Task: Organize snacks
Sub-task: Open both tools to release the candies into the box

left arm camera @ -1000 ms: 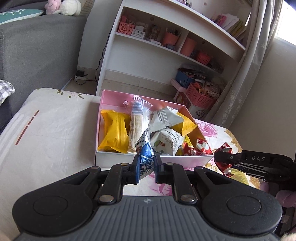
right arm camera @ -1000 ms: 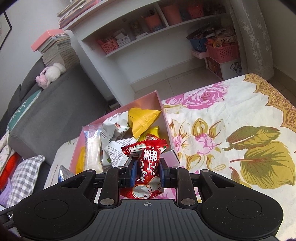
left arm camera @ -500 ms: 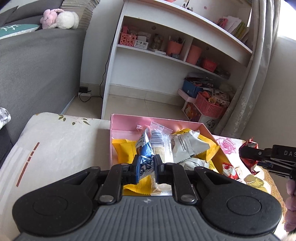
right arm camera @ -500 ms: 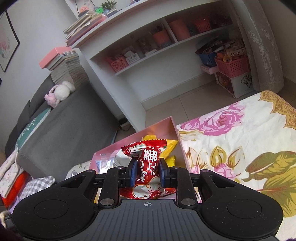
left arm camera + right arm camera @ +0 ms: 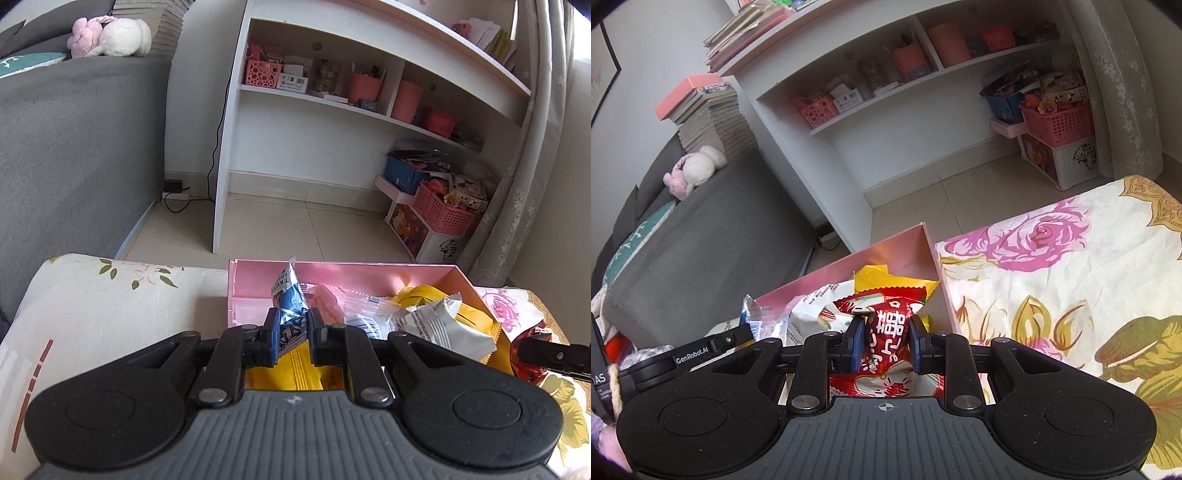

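A pink box [image 5: 258, 284] on the floral-covered table holds several snack packets: yellow [image 5: 439, 299], white-grey [image 5: 447, 328] and clear-wrapped ones. My left gripper [image 5: 291, 325] is shut on a blue foil snack packet [image 5: 290, 295] and holds it above the box's left part. My right gripper [image 5: 884, 332] is shut on a red snack packet [image 5: 886, 325] with white characters, held above the box's [image 5: 905, 243] right part. The right gripper's finger with the red packet shows at the right edge of the left wrist view [image 5: 532, 350].
A white shelf unit [image 5: 332, 110] with pink baskets stands beyond the table across a tiled floor. A grey sofa [image 5: 74, 129] with a plush toy is at the left. The floral tablecloth [image 5: 1071, 277] spreads right of the box.
Both grippers have moved forward over the box and tilted up, each still gripping its packet. The box now sits lower and closer in both views.
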Motion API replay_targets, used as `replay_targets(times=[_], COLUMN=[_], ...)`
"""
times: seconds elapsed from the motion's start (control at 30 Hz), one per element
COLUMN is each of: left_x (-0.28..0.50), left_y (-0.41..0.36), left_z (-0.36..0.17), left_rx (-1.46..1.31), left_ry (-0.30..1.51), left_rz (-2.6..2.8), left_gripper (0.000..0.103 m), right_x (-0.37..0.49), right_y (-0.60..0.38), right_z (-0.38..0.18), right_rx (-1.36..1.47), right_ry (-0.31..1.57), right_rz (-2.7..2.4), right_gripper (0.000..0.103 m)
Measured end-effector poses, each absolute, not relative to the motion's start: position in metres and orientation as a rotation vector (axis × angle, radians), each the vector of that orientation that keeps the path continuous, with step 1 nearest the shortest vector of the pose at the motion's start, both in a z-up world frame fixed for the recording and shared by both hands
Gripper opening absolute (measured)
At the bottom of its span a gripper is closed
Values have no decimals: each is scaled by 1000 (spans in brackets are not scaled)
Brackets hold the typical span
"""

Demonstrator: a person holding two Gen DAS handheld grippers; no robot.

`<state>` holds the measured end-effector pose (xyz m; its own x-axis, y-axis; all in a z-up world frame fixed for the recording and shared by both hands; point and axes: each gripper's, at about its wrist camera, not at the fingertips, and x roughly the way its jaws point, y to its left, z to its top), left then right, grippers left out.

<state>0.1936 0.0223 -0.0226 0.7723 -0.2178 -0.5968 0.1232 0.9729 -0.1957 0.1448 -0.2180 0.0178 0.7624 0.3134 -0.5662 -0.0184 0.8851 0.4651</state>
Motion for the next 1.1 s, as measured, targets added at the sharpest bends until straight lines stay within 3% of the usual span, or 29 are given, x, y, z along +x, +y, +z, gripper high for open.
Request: replay_targets(times=[0.17, 0.3, 0.5, 0.63, 0.7, 0.83, 0.97, 1.1], left_x=[201, 203, 200, 194, 191, 184, 176, 165], left_y=[24, 24, 26, 26, 26, 25, 27, 29], left_z=[-24, -26, -25, -20, -18, -14, -9, -4], left_rx=[-151, -159, -157, -146, -149, -139, -136, -137], left_ry=[671, 692, 695, 694, 698, 698, 707, 704], left_rz=[-176, -164, -155, -159, -160, -141, -144, -139], left_gripper=[14, 27, 38, 44, 46, 59, 61, 71], right_x=[147, 148, 147, 142, 140, 133, 125, 116], right_y=[-218, -220, -221, -220, -219, -218, -217, -217], right_z=[18, 17, 19, 24, 27, 33, 40, 45], right_rx=[462, 469, 476, 473, 469, 464, 461, 457], right_ry=[674, 677, 684, 672, 669, 662, 660, 658], right_rz=[185, 187, 187, 192, 197, 195, 201, 202], right_gripper=[28, 28, 36, 51, 53, 68, 74, 80])
